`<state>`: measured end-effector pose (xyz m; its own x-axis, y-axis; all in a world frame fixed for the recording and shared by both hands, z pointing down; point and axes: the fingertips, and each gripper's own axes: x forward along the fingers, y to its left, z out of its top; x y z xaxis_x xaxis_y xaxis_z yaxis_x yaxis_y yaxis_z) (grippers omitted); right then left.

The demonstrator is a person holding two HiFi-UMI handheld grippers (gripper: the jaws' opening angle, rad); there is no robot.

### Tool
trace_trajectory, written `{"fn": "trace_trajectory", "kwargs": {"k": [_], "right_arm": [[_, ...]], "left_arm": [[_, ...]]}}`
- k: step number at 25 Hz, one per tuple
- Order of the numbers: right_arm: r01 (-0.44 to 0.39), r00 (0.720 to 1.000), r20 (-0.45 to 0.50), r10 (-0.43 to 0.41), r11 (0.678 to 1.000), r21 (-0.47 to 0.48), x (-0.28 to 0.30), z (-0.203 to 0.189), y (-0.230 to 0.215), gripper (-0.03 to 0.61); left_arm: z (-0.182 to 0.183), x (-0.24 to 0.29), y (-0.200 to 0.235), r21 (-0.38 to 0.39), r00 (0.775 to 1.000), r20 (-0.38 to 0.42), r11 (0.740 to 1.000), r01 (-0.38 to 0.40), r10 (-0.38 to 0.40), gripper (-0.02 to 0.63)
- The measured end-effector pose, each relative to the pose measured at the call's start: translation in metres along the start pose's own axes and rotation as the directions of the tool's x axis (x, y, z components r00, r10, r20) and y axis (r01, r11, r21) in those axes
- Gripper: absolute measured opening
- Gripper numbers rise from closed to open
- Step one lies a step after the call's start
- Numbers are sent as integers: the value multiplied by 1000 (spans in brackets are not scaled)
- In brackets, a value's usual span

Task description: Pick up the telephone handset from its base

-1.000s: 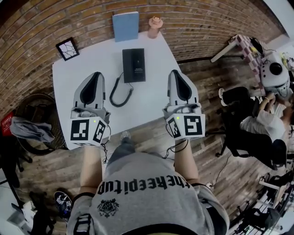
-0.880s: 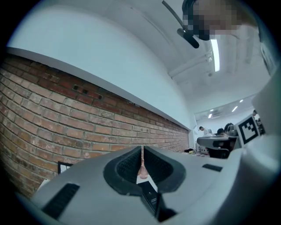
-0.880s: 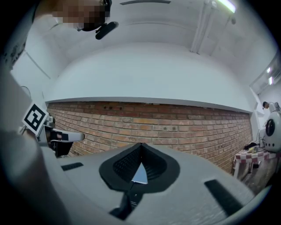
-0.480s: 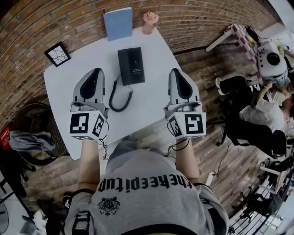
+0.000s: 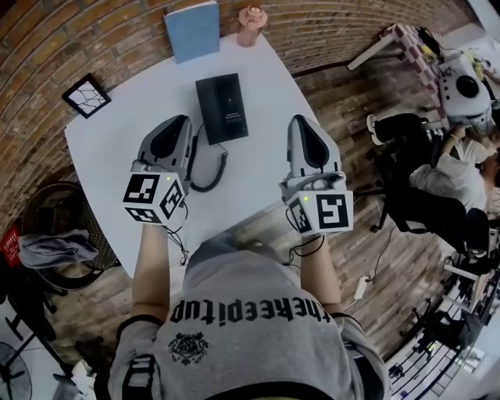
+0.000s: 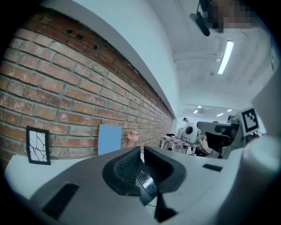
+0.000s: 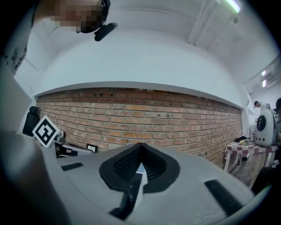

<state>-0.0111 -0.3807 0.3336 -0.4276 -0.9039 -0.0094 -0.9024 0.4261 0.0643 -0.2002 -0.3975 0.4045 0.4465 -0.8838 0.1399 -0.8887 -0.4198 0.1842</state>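
A black telephone [image 5: 221,108] lies on the white table [image 5: 117,148], its handset resting on the base and its coiled cord [image 5: 207,176] looping toward me. My left gripper [image 5: 181,119] is shut and empty, its tip just left of the phone's near corner and over the cord. Through the left gripper view's jaws [image 6: 141,149] the phone [image 6: 147,186] shows close ahead and below. My right gripper [image 5: 300,119] hovers over the table's right edge, well to the right of the phone, also shut and empty. The right gripper view [image 7: 140,145] looks at the brick wall.
A blue book [image 5: 192,30] and a small pink object [image 5: 251,16] stand at the table's far edge against the brick wall, a framed picture [image 5: 86,95] at the far left corner. A basket with cloth [image 5: 55,242] sits on the floor left; a seated person [image 5: 453,195] is at the right.
My left gripper has moved down and rightward, closer to the phone's left side. The right gripper has shifted only slightly. Both stay shut.
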Motion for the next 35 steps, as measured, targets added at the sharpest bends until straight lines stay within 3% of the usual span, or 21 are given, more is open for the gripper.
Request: {"fn": "trace_trajectory", "kwargs": {"k": [9, 16, 20, 29, 35], "right_arm": [[47, 997, -61, -48, 999, -11, -1, -18, -10, 3], [85, 991, -99, -86, 996, -12, -2, -32, -23, 3], [96, 988, -120, -97, 995, -14, -1, -39, -26, 3], [120, 979, -161, -122, 992, -25, 0, -52, -35, 3], [135, 975, -176, -137, 991, -24, 1, -58, -40, 3]], "left_arm": [[-60, 45, 6, -125, 982, -159, 988, 85, -105, 18], [-103, 70, 22, -242, 963, -241, 968, 65, -125, 23], [-126, 81, 30, -284, 947, -289, 957, 51, -137, 95], [-162, 103, 38, -383, 922, -335, 922, 52, -191, 143], [-162, 115, 34, -399, 916, -339, 915, 65, -213, 153]]}}
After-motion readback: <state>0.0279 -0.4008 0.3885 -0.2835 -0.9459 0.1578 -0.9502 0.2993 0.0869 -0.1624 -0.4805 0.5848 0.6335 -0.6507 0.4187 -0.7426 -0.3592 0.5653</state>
